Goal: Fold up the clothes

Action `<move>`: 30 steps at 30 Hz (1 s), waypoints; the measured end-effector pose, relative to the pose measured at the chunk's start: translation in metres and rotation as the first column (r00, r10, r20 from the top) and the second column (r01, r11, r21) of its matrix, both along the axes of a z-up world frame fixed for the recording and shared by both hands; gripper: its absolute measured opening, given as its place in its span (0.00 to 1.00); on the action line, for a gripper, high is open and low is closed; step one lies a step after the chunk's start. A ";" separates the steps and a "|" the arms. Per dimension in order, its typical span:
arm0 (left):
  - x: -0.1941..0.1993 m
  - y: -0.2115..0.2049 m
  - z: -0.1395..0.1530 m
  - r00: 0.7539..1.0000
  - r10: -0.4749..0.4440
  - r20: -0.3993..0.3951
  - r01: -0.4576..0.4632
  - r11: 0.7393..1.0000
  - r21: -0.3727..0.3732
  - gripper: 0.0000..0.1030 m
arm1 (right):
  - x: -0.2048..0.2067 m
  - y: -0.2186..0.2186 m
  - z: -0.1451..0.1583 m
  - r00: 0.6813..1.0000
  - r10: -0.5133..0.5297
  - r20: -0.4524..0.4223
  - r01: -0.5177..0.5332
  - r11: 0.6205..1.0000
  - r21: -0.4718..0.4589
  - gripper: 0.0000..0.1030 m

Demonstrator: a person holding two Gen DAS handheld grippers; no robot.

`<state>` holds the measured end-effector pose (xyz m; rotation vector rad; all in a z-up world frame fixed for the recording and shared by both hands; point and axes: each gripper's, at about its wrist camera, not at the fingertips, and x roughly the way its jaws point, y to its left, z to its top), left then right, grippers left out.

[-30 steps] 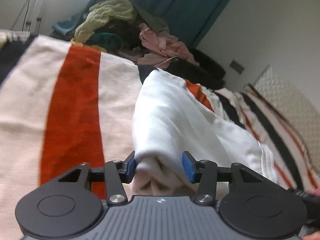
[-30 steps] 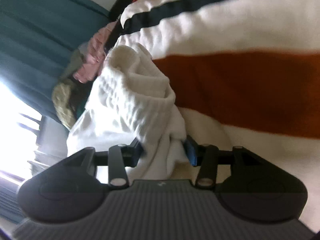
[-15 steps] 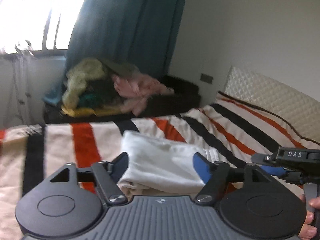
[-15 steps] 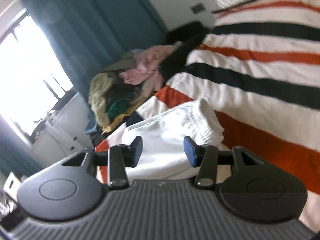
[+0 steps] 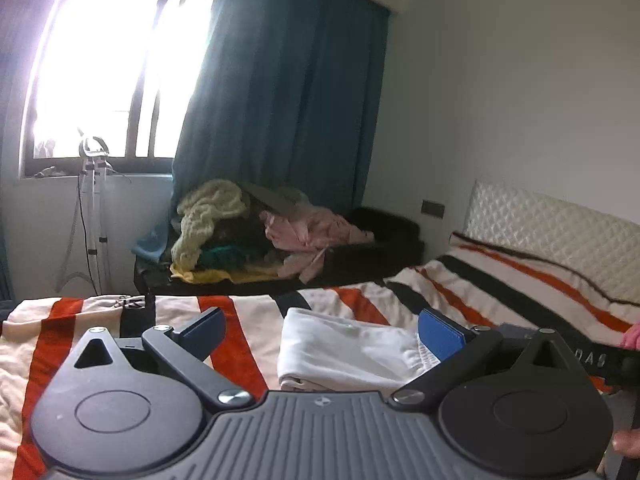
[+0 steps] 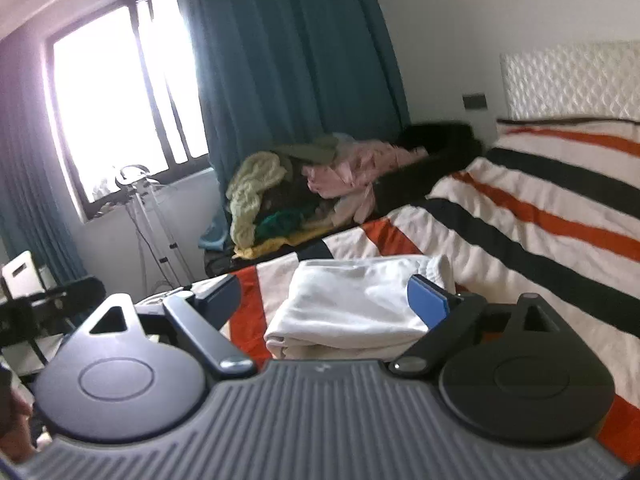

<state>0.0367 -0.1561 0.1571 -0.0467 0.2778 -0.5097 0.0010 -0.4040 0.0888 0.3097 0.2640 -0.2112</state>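
The bed (image 5: pixel 520 280), with its blanket of orange, black and cream stripes, takes most of both views, and it serves as the flat place for folding. Behind it, in front of the blue curtain (image 5: pixel 280 100), a pile of unfolded clothes (image 5: pixel 248 232) waits on a dark bench, probably the stock for the next pieces. On the blanket lies the white garment (image 6: pixel 352 300), folded into a thick flat packet; I judge this piece finished. The left gripper (image 5: pixel 320 334) and the right gripper (image 6: pixel 324 294) are both above the packet and do not touch it; their jaws are opening wide, with nothing between them. Only the left view shows the other tool and a bit of the hand at its right edge. Only the right view shows a white chair (image 6: pixel 22 276) at far left.
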 end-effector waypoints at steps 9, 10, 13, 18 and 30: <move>-0.047 0.033 -0.027 0.998 0.028 0.058 -0.029 0.999 0.013 1.00 | -0.034 0.036 -0.031 0.999 -0.011 0.051 0.015 0.997 -0.078 0.89; -0.049 0.032 -0.032 0.998 0.032 0.059 -0.034 0.999 0.023 1.00 | -0.036 0.038 -0.036 0.998 -0.013 0.056 0.017 0.997 -0.082 0.89; -0.053 0.029 -0.049 0.996 0.050 0.071 -0.054 0.996 0.064 1.00 | -0.041 0.046 -0.052 0.998 -0.015 0.064 0.020 0.996 -0.087 0.89; -0.058 0.025 -0.085 0.993 0.069 0.095 -0.081 0.988 0.130 1.00 | -0.043 0.055 -0.076 0.999 -0.015 0.034 0.018 0.995 -0.095 0.89; -0.050 0.039 -0.111 0.996 0.074 0.047 -0.078 0.993 0.094 1.00 | -0.039 0.077 -0.111 0.997 -0.069 0.033 0.074 0.981 -0.180 0.89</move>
